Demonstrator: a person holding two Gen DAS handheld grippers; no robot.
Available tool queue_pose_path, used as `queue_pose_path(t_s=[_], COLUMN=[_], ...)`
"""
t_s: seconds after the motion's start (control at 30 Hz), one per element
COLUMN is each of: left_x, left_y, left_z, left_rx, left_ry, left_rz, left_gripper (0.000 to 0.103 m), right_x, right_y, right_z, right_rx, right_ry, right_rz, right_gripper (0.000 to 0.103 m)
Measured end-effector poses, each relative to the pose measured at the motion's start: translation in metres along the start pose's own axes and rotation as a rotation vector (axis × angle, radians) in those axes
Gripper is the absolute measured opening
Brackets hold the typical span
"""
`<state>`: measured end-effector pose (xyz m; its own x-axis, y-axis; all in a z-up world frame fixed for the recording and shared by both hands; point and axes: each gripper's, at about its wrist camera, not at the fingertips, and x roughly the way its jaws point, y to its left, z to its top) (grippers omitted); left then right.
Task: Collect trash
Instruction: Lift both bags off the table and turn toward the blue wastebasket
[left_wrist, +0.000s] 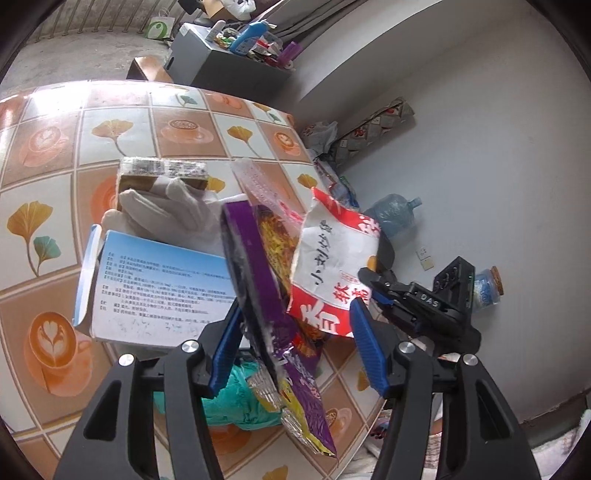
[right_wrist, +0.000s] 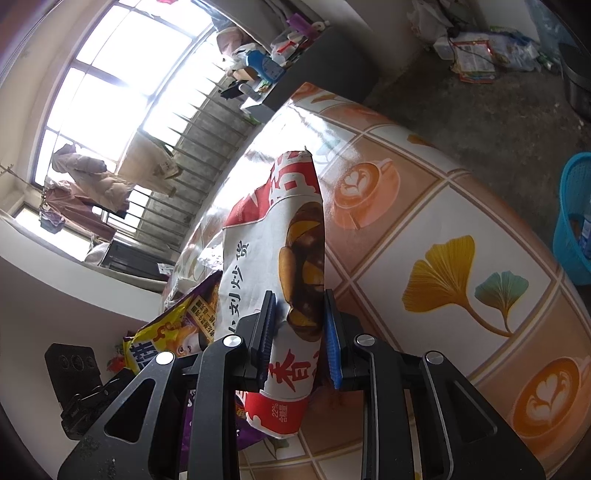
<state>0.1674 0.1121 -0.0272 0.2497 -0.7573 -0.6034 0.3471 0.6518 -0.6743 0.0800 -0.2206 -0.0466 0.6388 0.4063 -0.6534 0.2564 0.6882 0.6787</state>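
The right gripper (right_wrist: 299, 332) is clamped on the red-and-white snack bag (right_wrist: 280, 266), held above the table (right_wrist: 461, 221). The left gripper (left_wrist: 295, 339) stands open around a purple wrapper (left_wrist: 258, 280); contact cannot be confirmed. A blue basket (right_wrist: 574, 218) sits at 3 o'clock in the right wrist view.

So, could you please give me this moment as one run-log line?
left gripper: open around purple wrapper | right gripper: shut on chestnut bag | blue basket: beyond table
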Motion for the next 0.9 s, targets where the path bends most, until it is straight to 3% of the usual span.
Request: queue_pose_path(t_s=[0.07,0.13,0.37,0.47,0.53,0.6,0.9], left_x=[-0.002,0.001,0.023,0.032,0.035,0.035,0.010], left_y=[-0.007,-0.011,-0.022,-0.026,-0.028,-0.029,-0.029], left_z=[-0.002,-0.004,-0.011,-0.014,-0.015,-0.015,-0.020], left_rx=[0.031,0.051,0.141,0.182,0.207,0.228,0.244], left_ry=[-0.010,0.006,0.067,0.080,0.090,0.089,0.077], left_rz=[-0.050,-0.054,0.125,0.203,0.233,0.255,0.234], left_gripper=[0.055,0.055,0.043,0.030,0.013,0.006,0.001], right_x=[0.001,0.002,0.002,0.001,0.000,-0.003,-0.023], right_y=[-0.001,-0.001,-0.003,-0.004,-0.005,-0.004,-0.005], right_z=[0.000,-0.001,-0.002,-0.002,-0.002,-0.001,0.003], right_rx=[0.001,0.002,0.006,0.008,0.008,0.005,0.014], right_ry=[0.000,0.000,-0.002,-0.003,-0.003,-0.005,-0.043], right_rz=[0.001,0.001,0.005,0.008,0.011,0.013,0.047], right_gripper=[0.023,0.023,0.023,0.023,0.023,0.023,0.023])
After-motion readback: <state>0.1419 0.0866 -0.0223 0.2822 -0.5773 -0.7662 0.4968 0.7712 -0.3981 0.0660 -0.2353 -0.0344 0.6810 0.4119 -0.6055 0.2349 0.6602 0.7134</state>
